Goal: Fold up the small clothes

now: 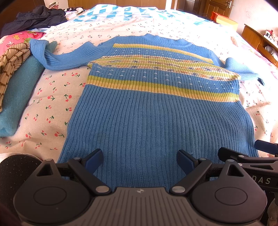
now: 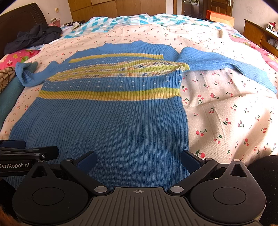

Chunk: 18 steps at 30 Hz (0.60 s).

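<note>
The blue knitted sweater (image 1: 152, 111) lies flat on the bed, front up, its hem nearest me and its round neck pointing away, with yellow-green stripes and a patterned band across the chest. Its left sleeve (image 1: 57, 57) runs out sideways and doubles back on itself at the cuff; its right sleeve (image 2: 225, 64) stretches out flat toward the far right side. My left tongs (image 1: 139, 161) hang over the hem with both fingers spread wide apart, nothing between them but the ribbed knit below. My right tongs (image 2: 139, 162) are spread just as wide, over the hem's right corner, the right finger (image 2: 190, 160) at the sweater's side edge. The two tongs sit side by side, close together. Under the sweater is a cream bedcover (image 2: 225, 121) printed with small cherries. On the left, touching the folded cuff, lies a teal cloth (image 1: 19, 97) with a brown-and-cream striped knit (image 1: 10, 64) on top. Farther back are a dark jacket (image 1: 34, 17) and a blue-and-white checked quilt (image 1: 111, 13).
</note>
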{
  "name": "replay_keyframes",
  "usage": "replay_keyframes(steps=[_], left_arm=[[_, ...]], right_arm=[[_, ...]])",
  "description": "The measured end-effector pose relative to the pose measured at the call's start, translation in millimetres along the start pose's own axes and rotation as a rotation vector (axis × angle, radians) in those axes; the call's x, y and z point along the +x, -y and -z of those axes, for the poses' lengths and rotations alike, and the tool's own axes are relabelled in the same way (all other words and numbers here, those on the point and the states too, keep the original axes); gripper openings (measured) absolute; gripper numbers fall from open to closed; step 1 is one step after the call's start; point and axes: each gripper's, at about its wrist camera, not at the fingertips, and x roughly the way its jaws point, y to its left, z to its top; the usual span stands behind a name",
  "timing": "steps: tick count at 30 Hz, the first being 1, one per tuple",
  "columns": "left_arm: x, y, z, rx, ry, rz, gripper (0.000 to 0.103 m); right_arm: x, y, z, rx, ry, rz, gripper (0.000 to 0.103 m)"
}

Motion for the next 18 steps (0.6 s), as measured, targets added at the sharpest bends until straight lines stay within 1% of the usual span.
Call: replay_keyframes(steps=[18], left_arm=[[-5.1, -0.3, 0.8, 0.002, 0.031, -0.005, 0.094]], right_arm=[[-2.0, 0.1, -0.3, 0.004, 0.02, -0.013, 0.103]])
